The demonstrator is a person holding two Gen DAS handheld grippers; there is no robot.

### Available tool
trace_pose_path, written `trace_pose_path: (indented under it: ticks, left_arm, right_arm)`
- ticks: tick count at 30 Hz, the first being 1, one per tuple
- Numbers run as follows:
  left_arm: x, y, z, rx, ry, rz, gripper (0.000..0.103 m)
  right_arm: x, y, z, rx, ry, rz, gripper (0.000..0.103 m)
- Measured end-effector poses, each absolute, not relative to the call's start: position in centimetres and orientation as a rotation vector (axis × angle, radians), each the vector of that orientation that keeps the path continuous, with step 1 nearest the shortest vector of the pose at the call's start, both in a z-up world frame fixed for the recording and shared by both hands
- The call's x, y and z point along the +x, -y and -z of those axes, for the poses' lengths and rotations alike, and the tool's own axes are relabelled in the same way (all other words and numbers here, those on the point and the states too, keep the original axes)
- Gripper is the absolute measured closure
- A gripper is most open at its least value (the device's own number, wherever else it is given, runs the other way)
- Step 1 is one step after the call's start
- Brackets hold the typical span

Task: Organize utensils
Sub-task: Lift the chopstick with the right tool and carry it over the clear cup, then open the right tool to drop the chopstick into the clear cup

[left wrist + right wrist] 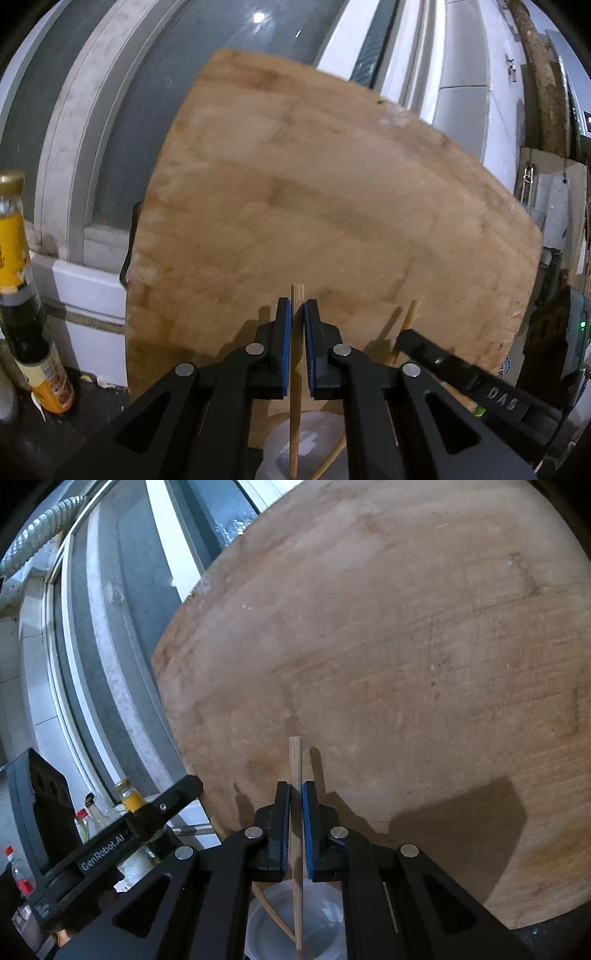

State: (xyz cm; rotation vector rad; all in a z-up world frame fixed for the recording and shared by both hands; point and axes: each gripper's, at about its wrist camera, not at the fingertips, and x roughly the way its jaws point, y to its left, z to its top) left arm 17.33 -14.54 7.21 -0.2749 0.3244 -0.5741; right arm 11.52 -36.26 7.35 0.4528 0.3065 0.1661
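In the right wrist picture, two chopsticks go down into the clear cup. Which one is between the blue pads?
The straight, upright chopstick is clamped by the right hand-held gripper. The other chopstick leans slanted in the clear cup, clear of the pads.

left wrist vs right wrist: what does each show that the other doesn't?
Left wrist only: a yellow-labelled bottle standing at the far left, and a green indicator light at the right edge.

Right wrist only: a corrugated hose at the top left, and red-capped bottles low on the left.

Both: each tool shut on its own chopstick, left tool and right tool, above a clear plastic container, in front of the wooden board.
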Motion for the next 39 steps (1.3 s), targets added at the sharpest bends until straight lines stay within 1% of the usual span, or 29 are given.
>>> trace_pose_path:
  ticks: [5,13,15,18,19,20,21,22,23,24,25,26,27,28,34,38,39]
  left_arm:
    - [18.3,14.1,-6.4,-0.312,-0.366,0.587,0.097]
    - [18.2,14.7,-6.5,-0.251,-0.376,0.566,0.096]
    - [17.9,14.4,-6.9,-0.225,-0.368,0.554,0.092]
    - [16.9,14.1,-7.5,-0.174,-0.344,0.538,0.077]
    - [16.5,14.1,-7.7,-0.152,-0.335,0.522,0.065]
    - [15.9,13.9,-8.0,-0.131,-0.319,0.503,0.057]
    - [15.1,13.6,-8.3,-0.117,-0.292,0.484,0.055]
    - [14.5,13.3,-8.6,-0.105,-0.272,0.462,0.048]
    - [13.8,13.0,-9.0,-0.089,-0.256,0.424,0.036]
    - [13.2,12.5,-9.3,-0.076,-0.244,0.384,0.029]
    - [12.5,12.0,-9.6,-0.066,-0.229,0.339,0.016]
    - [12.0,11.2,-9.8,-0.061,-0.216,0.305,0.008]
    - [11.4,10.5,-9.9,-0.055,-0.204,0.271,0.005]
    - [11.0,9.7,-9.9,-0.049,-0.198,0.241,0.000]
    - [11.3,6.2,-8.7,-0.011,-0.279,0.113,0.000]
    - [12.7,5.4,-6.5,0.016,-0.350,0.045,0.000]
    - [13.2,5.2,-6.0,0.018,-0.376,0.026,0.000]
  right_arm:
    - [12.6,36.0,-7.3,0.454,-0.342,-0.156,0.095]
    - [12.6,36.2,-6.7,0.444,-0.402,-0.130,0.095]
    - [12.4,36.3,-6.7,0.448,-0.414,-0.121,0.095]
    - [12.3,36.4,-7.0,0.434,-0.432,-0.104,0.094]
    - [12.5,36.2,-7.2,0.427,-0.442,-0.098,0.092]
    - [12.5,36.1,-7.2,0.422,-0.457,-0.094,0.082]
    - [12.4,36.0,-7.2,0.422,-0.466,-0.096,0.072]
    - [12.3,35.9,-7.3,0.418,-0.471,-0.096,0.069]
    - [12.2,35.8,-7.4,0.408,-0.477,-0.092,0.067]
    - [12.3,35.4,-7.5,0.393,-0.484,-0.088,0.066]
    - [12.2,35.1,-7.5,0.372,-0.500,-0.077,0.065]
    - [12.1,34.9,-7.5,0.358,-0.510,-0.068,0.057]
    - [11.9,34.5,-7.6,0.340,-0.512,-0.062,0.051]
    - [11.8,34.0,-7.8,0.323,-0.506,-0.062,0.051]
    - [9.5,31.6,-8.9,0.228,-0.366,-0.104,0.051]
    - [9.0,30.0,-8.6,0.250,-0.339,-0.194,0.052]
    - [9.1,29.5,-8.4,0.246,-0.341,-0.206,0.056]
